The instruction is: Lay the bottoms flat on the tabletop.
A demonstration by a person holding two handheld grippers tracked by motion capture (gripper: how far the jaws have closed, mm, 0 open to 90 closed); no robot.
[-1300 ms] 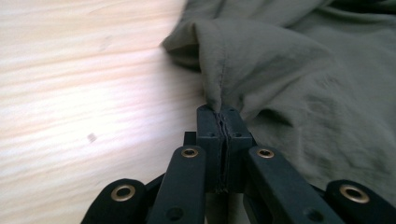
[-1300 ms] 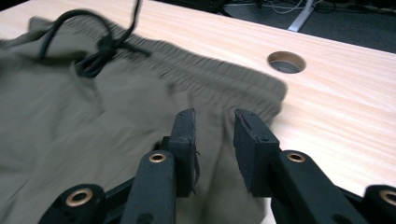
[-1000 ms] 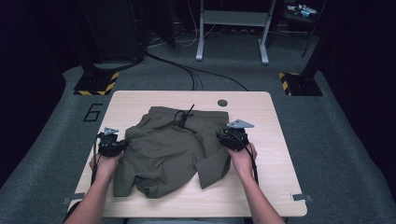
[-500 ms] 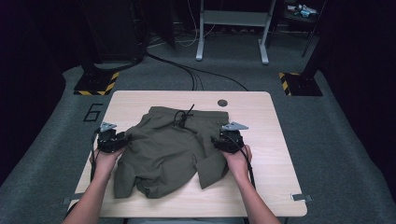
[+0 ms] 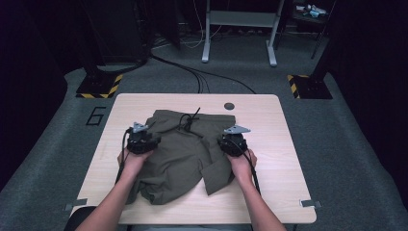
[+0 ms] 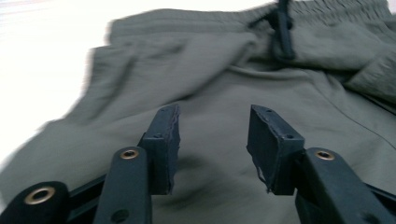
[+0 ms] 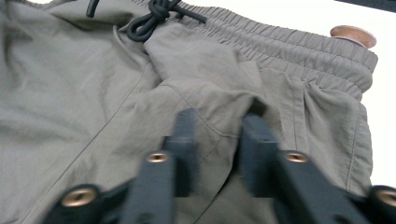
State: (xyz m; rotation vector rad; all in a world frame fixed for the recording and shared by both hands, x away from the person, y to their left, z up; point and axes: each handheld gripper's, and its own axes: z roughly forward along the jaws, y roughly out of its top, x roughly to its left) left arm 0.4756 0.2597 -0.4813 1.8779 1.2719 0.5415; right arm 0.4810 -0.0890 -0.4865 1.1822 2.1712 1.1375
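Note:
Olive-green shorts (image 5: pixel 183 154) lie crumpled on the wooden table (image 5: pixel 269 125), waistband at the far side with a black drawstring (image 5: pixel 188 121) knotted in the middle. My left gripper (image 5: pixel 143 137) hovers over the shorts' left part. In the left gripper view its jaws have just been opening and the gripper (image 6: pixel 212 135) stands open above the cloth (image 6: pixel 219 84), nothing between the pads. My right gripper (image 5: pixel 233 140) is at the shorts' right side. Its jaws have just been closing, and the gripper (image 7: pixel 218 135) pinches a raised fold of the fabric (image 7: pixel 224 100) below the waistband (image 7: pixel 289 46).
A round dark grommet (image 5: pixel 229 106) sits in the tabletop just beyond the waistband, and shows as a brown disc (image 7: pixel 353 35) in the right gripper view. Bare wood surrounds the shorts on the left, right and front. Cables and stand feet lie on the floor behind the table.
My left hand has moved rightward from the shorts' left edge to over the cloth. The right hand has barely shifted. The shorts lie much as before.

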